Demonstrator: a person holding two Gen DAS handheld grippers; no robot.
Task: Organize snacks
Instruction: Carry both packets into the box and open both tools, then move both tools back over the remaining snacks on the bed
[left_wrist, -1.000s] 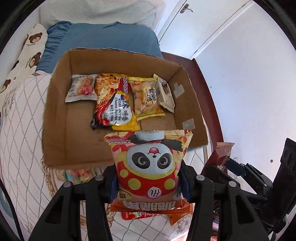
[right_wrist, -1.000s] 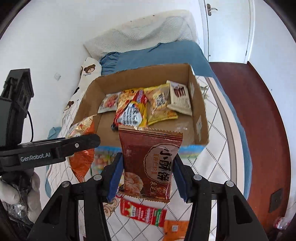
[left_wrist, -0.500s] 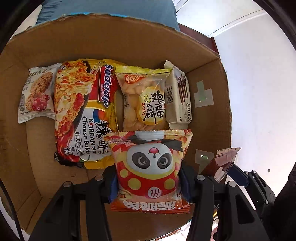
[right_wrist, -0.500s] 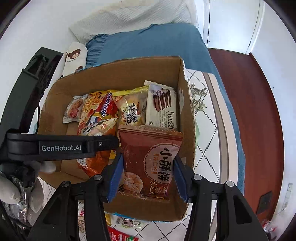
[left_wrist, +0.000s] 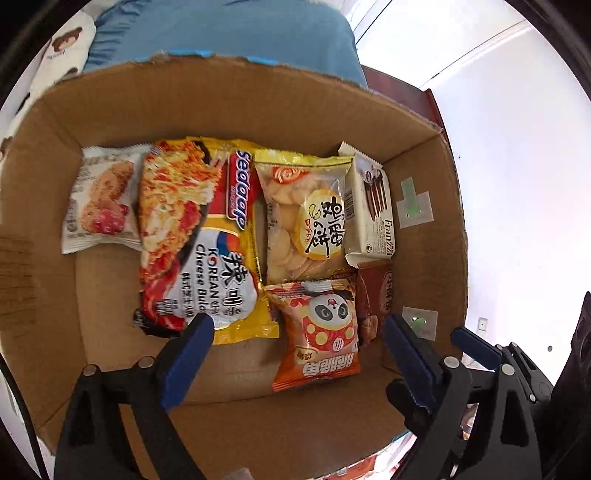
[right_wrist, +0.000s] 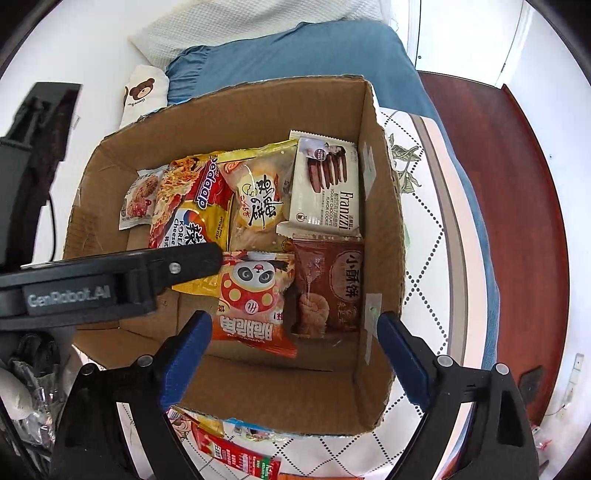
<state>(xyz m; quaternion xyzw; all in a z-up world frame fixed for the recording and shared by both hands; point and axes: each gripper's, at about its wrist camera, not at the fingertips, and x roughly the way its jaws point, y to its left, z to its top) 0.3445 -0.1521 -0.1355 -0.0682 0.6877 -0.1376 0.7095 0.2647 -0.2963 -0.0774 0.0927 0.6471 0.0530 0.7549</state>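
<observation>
An open cardboard box (left_wrist: 236, 107) (right_wrist: 258, 110) on the bed holds several snacks. An orange panda packet (left_wrist: 321, 332) (right_wrist: 255, 295) lies flat on the box floor. A brown biscuit packet (left_wrist: 373, 306) (right_wrist: 332, 288) lies right beside it, against the right wall. My left gripper (left_wrist: 297, 332) hangs above the panda packet, jaws opening wide, pads clear of it. My right gripper (right_wrist: 293, 325) hovers above both packets, jaws also opening, gripping nothing. Behind lie a noodle pack (left_wrist: 195, 236), a yellow cracker bag (left_wrist: 306, 218) and a Franzzi cookie pack (left_wrist: 373, 206).
A white cookie packet (left_wrist: 99, 199) lies at the box's back left. The box floor's front left is bare cardboard. Loose snack packets (right_wrist: 236, 450) lie on the quilt in front of the box. A blue pillow (right_wrist: 295, 48) lies behind, wooden floor (right_wrist: 517, 221) to the right.
Both grippers came down over the box and opened. The panda packet left the left jaws and the brown packet left the right jaws; both now lie on the box floor.
</observation>
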